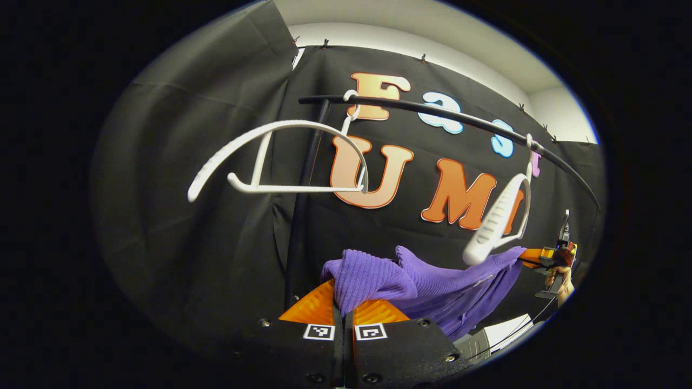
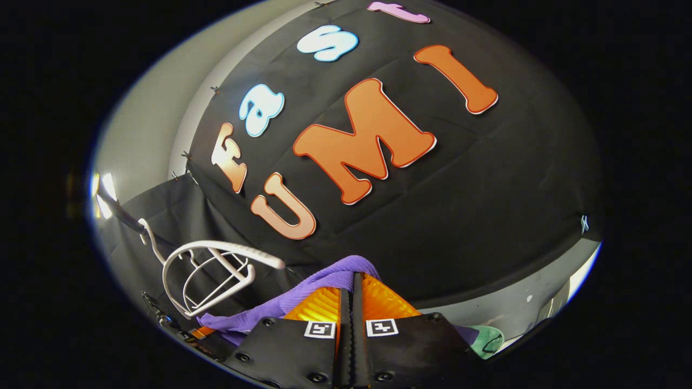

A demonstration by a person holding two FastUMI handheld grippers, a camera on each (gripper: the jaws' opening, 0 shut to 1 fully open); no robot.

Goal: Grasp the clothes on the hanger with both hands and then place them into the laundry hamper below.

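A purple knitted garment [image 1: 432,286] stretches between both grippers, below the black rail [image 1: 432,111]. My left gripper [image 1: 344,305] is shut on one bunched end of it at the bottom of the left gripper view. The other gripper [image 1: 546,256], held by a hand, pinches the far end at the right. In the right gripper view my right gripper [image 2: 351,292] is shut on the purple garment [image 2: 335,278], which trails down to the left. Two bare white hangers [image 1: 281,156] [image 1: 500,219] hang from the rail; the hangers [image 2: 216,275] also show at lower left.
A black upright pole [image 1: 305,189] carries the rail in front of the cloth wall. Something white and grey [image 1: 497,332] lies low at the right in the left gripper view. A pale floor strip and a greenish object [image 2: 489,340] sit at lower right in the right gripper view.
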